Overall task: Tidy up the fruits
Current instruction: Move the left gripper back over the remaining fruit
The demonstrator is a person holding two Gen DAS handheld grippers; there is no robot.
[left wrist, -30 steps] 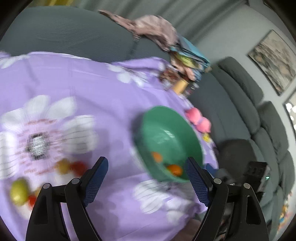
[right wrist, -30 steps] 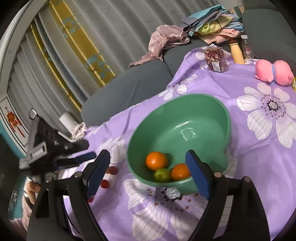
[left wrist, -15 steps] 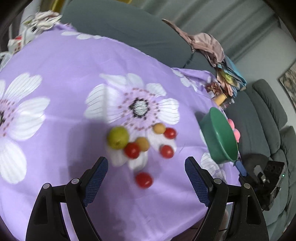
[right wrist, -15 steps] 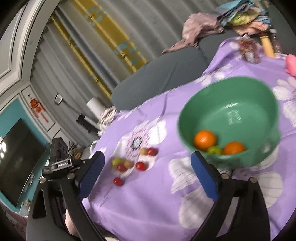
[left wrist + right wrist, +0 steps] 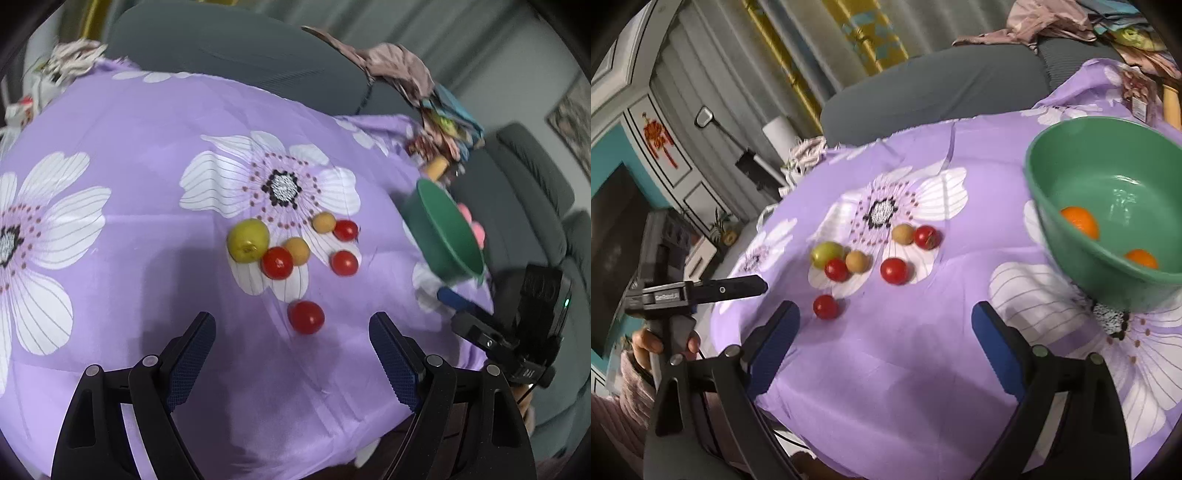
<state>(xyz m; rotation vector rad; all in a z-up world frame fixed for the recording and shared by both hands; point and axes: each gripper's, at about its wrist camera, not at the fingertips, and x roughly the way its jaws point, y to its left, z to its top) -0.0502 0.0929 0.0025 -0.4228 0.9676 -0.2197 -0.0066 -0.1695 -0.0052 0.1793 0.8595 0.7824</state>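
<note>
Seven small fruits are sitting loose on the purple flowered tabletop [image 5: 147, 155]: four red tomatoes [image 5: 277, 263], a green one [image 5: 248, 240] and two tan ones [image 5: 297, 251]. Left gripper [image 5: 291, 354] and right gripper [image 5: 886, 341] are both hovering with fingers spread, pinching nothing. Green bowl [image 5: 1049, 206] is getting cut off at the right wrist view's edge, only two oranges [image 5: 1080, 221] showing inside.

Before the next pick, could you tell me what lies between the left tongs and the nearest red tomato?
Only bare purple cloth lies between the open left tongs and the lone red tomato, as the left wrist view shows.
</note>
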